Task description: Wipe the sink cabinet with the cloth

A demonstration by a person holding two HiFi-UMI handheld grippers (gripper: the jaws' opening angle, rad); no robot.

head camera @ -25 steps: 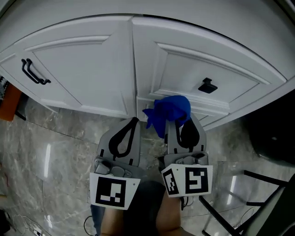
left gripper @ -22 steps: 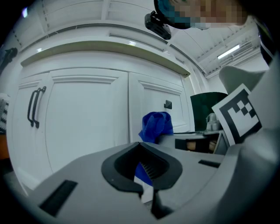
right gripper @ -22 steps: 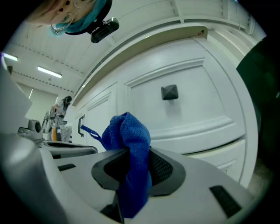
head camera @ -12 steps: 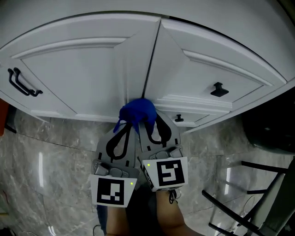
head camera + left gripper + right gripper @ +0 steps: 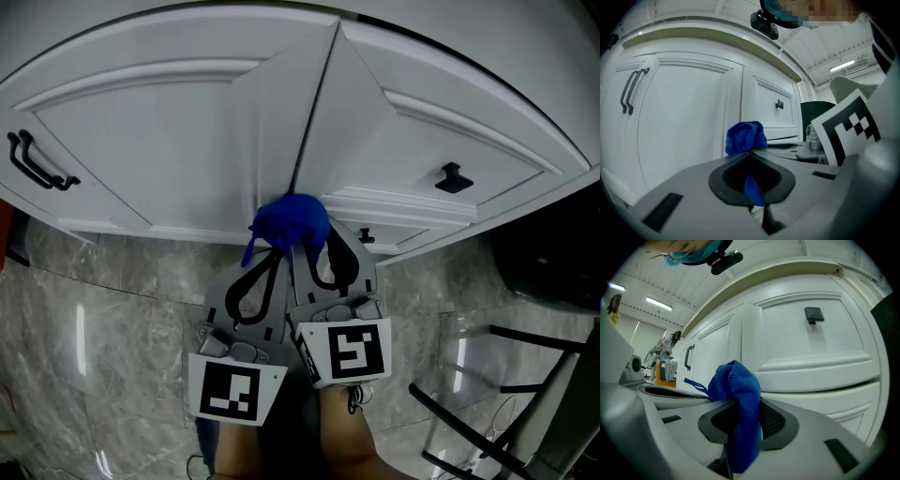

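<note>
At the cabinet [image 5: 169,141], right gripper [image 5: 740,404] jaws clamp the cloth [image 5: 291,220]; left gripper [image 5: 750,153] jaws together.

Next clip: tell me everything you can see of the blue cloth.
The blue cloth looks like a small terry textile, bunched into a crumpled wad, with a thin strand trailing to one side. The right tool is shut on it, and a fold hangs down between the jaws. The wad sticks out past the tips and seems pressed against the white sink cabinet, low on the strip between the two doors. The shut left tool lies right beside it; whether it also pinches the cloth is unclear.
</note>
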